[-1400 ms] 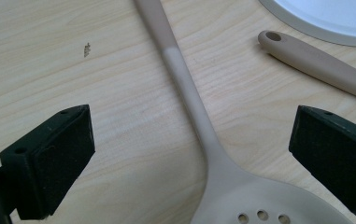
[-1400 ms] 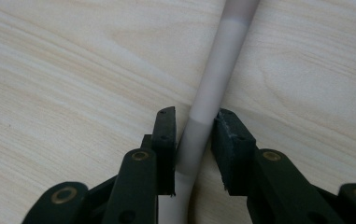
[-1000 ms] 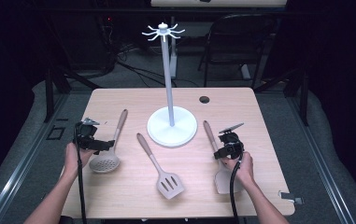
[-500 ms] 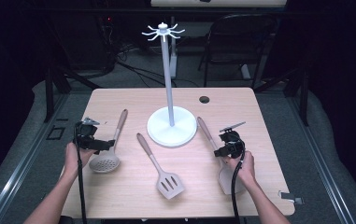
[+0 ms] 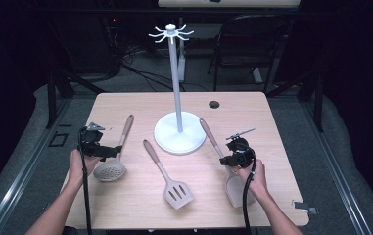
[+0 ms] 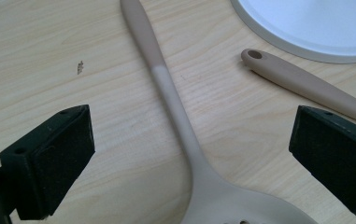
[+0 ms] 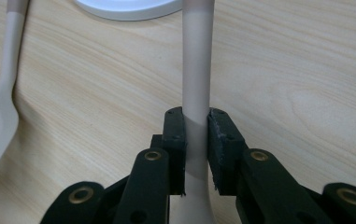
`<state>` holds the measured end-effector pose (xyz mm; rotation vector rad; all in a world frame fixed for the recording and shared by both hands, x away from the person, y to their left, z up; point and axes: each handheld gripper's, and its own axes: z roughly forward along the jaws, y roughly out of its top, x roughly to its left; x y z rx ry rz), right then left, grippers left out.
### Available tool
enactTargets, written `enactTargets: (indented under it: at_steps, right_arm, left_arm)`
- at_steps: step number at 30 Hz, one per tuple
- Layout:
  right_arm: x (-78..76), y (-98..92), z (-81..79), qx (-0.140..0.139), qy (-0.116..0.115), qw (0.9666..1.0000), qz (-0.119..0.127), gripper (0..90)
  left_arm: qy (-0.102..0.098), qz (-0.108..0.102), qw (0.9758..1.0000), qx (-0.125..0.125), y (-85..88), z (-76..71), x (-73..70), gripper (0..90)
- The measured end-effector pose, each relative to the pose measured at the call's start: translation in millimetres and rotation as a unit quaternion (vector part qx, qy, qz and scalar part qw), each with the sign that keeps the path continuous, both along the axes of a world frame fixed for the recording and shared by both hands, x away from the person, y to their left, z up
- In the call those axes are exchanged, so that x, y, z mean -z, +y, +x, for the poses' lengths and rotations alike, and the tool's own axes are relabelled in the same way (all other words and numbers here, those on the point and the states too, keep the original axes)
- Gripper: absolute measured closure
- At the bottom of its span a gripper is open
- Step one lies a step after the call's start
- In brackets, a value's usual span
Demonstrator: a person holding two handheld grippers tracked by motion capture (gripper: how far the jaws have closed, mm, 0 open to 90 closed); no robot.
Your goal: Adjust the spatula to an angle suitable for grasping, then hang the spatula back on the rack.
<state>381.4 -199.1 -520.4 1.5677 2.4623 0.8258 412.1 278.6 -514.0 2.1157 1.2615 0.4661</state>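
Fingers (image 7: pixel 175 135) of the right gripper (image 5: pixel 236 152) are clenched on the neck of a solid spatula (image 7: pixel 197 70); its blade sits at the near-right of the counter (image 5: pixel 272 127), handle angled far-left toward the stand's base (image 5: pixel 180 133). Left gripper (image 5: pixel 96 144) fingers (image 6: pixel 54 158) stand wide apart, released, straddling the neck of the skimmer (image 6: pixel 175 116) w/o touching it.

Step in hand, as I read it: grasp made on the spatula, lift just starting, prob. to hang it on the hook stand (image 5: pixel 172 34). Next move calls for raising the handle end clear of the counter, tilting it upright and threading the handle's hole onto one of the top prongs. Needs a firm hold, since the blade end is heavy and could pivot in the grip.

Around: slotted turner (image 5: pixel 167 174) lies mid-counter, near side, between skimmer and spatula; its handle tip points at the stand base. Stand pole is tall and thin, so a knock from the spatula could rock it. Cable port (image 5: pixel 214 104) at far right of base, well clear. Chair behind the counter, no obstacle.
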Motion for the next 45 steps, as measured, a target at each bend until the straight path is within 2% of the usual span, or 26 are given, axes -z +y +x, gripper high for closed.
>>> enactTargets:
  at_steps: [1, 2, 7, 11, 14, 20, 23, 29, 34, 38, 41, 45]
  right_arm:
    - [-2.7, -0.5, -0.9, -0.004, -0.001, 0.9999, -0.014, 78.8]
    - [-2.8, 1.6, -2.8, -0.007, -0.009, 0.9999, -0.002, 78.8]
    - [-5.6, 8.4, -7.7, -0.022, -0.018, 0.9996, 0.004, 78.8]
    - [-6.9, 13.2, -9.9, -0.037, -0.021, 0.9991, 0.001, 78.8]
    - [-7.7, 18.7, -11.9, -0.041, -0.027, 0.9988, -0.002, 78.8]
    - [-10.5, 28.1, -16.1, -0.059, -0.037, 0.9976, -0.002, 78.8]
    - [-12.9, 30.5, -17.4, -0.066, -0.052, 0.9964, -0.009, 78.8]
    - [-14.6, 35.6, -18.5, -0.073, -0.062, 0.9954, -0.010, 78.8]
    - [-17.0, 41.9, -17.7, -0.083, -0.068, 0.9941, -0.017, 78.8]
    - [-18.6, 45.3, -17.3, -0.086, -0.075, 0.9934, -0.014, 78.8]
    - [-19.8, 47.4, -16.1, -0.083, -0.082, 0.9931, -0.014, 78.8]
    - [-21.8, 48.2, -14.5, -0.088, -0.088, 0.9920, -0.018, 78.8]
  left_arm:
    - [0.000, -0.001, 1.0000, -0.001, -0.9, -0.4, -0.2, 0.1]
    - [0.001, -0.001, 1.0000, 0.001, -1.5, -0.8, -1.0, 0.1]
    - [-0.005, -0.002, 1.0000, 0.003, -5.7, -1.6, -2.4, 0.1]
    - [-0.001, -0.001, 1.0000, 0.005, -9.8, -1.8, -3.4, 0.1]
    - [0.002, -0.016, 0.9998, 0.007, -12.7, -1.6, -4.3, 0.0]
    - [-0.001, -0.014, 0.9997, 0.018, -20.4, -3.5, -7.0, 0.0]
    - [-0.009, -0.029, 0.9994, 0.018, -25.8, -5.0, -9.4, 0.1]
    - [-0.014, -0.051, 0.9979, 0.037, -44.2, -7.2, -14.6, 0.0]
    - [-0.018, -0.058, 0.9966, 0.057, -66.0, -8.2, -19.9, 0.0]
    - [-0.024, -0.060, 0.9957, 0.067, -74.4, -7.5, -23.3, 0.0]
    - [-0.028, -0.076, 0.9936, 0.078, -85.6, -6.0, -27.3, 0.0]
    - [-0.022, -0.082, 0.9919, 0.095, -94.9, -5.3, -29.7, 0.0]
